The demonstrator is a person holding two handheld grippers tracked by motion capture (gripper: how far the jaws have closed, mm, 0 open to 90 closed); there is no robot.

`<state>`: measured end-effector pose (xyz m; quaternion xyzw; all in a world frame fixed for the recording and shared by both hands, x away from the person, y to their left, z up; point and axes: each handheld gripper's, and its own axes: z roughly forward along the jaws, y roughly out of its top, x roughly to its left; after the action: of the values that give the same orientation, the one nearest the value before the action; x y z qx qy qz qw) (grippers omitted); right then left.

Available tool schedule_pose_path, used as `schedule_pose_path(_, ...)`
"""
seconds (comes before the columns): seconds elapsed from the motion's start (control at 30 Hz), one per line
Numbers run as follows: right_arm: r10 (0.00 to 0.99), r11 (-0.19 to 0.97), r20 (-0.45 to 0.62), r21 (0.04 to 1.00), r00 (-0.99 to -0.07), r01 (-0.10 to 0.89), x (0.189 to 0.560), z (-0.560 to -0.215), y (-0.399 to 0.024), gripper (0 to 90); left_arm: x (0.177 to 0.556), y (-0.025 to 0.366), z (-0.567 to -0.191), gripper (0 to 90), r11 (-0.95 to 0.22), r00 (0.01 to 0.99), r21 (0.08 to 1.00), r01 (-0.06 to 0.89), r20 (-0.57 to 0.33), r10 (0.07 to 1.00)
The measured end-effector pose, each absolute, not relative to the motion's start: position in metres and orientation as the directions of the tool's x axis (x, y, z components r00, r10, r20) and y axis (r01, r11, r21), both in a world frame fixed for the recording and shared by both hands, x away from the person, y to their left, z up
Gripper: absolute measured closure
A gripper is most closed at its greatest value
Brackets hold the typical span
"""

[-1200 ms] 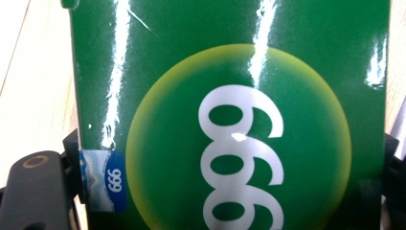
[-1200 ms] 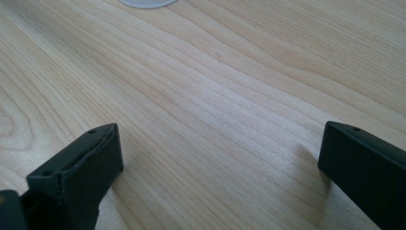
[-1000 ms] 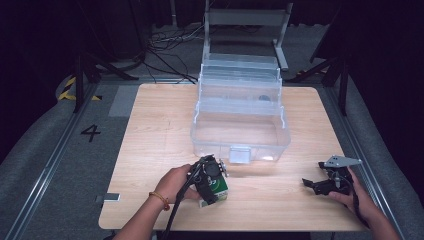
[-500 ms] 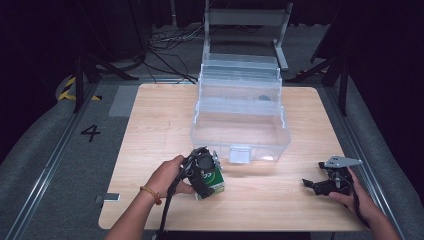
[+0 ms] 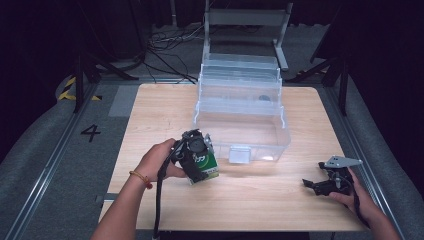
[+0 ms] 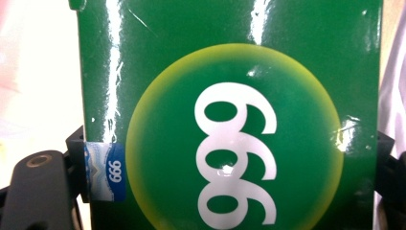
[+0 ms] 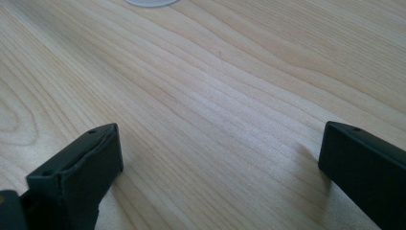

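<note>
A glossy green box (image 5: 206, 167) with a yellow-ringed circle and white numerals is off the table, just in front of the clear bin's left corner. My left gripper (image 5: 196, 152) is shut on it, held by a hand with an orange wristband. In the left gripper view the green box (image 6: 230, 96) is very close, and a black jaw presses each side of it, with one pad (image 6: 76, 148) at its left edge. My right gripper (image 5: 320, 186) lies low at the table's front right, open. In the right gripper view its fingers (image 7: 76, 167) stand wide apart over bare wood.
A clear plastic bin (image 5: 240, 117) with its lid tilted back stands mid-table; a white latch (image 5: 240, 154) is on its front wall and a small dark object (image 5: 263, 98) sits inside. The wooden table (image 5: 150, 115) ends near both hands. Cables and stands lie on the floor beyond.
My left gripper has lifted the green box off the table and carried it a little away from the front edge, toward the bin. The right gripper has not moved.
</note>
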<state>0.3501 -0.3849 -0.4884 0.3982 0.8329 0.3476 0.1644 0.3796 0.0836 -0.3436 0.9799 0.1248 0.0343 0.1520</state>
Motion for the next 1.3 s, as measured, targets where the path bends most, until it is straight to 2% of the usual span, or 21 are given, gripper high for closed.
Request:
schedule_pose_path(0.33, 0.777, 0.441, 0.004, 0.709, -0.629, 0.55, 0.35, -0.488, -0.385, 1.4, 0.394, 0.09, -0.33, 16.5, -0.905, 0.961, 0.341, 0.253, 0.023, 0.277)
schedule_pose_path(0.6, 0.777, 0.441, 0.004, 0.709, -0.629, 0.55, 0.35, -0.488, -0.385, 1.4, 0.403, 0.09, -0.315, 16.6, -0.912, 0.962, 0.333, 0.239, 0.05, 0.27)
schedule_pose_path(0.67, 0.776, 0.444, 0.002, 0.708, -0.631, 0.548, 0.35, -0.488, -0.385, 1.4, 0.406, 0.092, -0.309, 16.6, -0.917, 0.969, 0.337, 0.213, 0.046, 0.242)
schedule_pose_path(0.83, 0.775, 0.445, 0.002, 0.708, -0.632, 0.548, 0.35, -0.488, -0.385, 1.4, 0.414, 0.093, -0.299, 16.6, -0.912, 0.968, 0.353, 0.209, 0.059, 0.245)
schedule_pose_path(1.07, 0.775, 0.445, 0.002, 0.709, -0.632, 0.548, 0.349, -0.488, -0.385, 1.3, 0.428, 0.087, -0.278, 16.6, -0.934, 0.982, 0.34, 0.112, 0.103, 0.156)
schedule_pose_path(1.3, 0.775, 0.443, 0.003, 0.711, -0.632, 0.547, 0.349, -0.488, -0.386, 1.3, 0.442, 0.08, -0.271, 16.6, -0.94, 0.985, 0.329, 0.086, 0.116, 0.131)
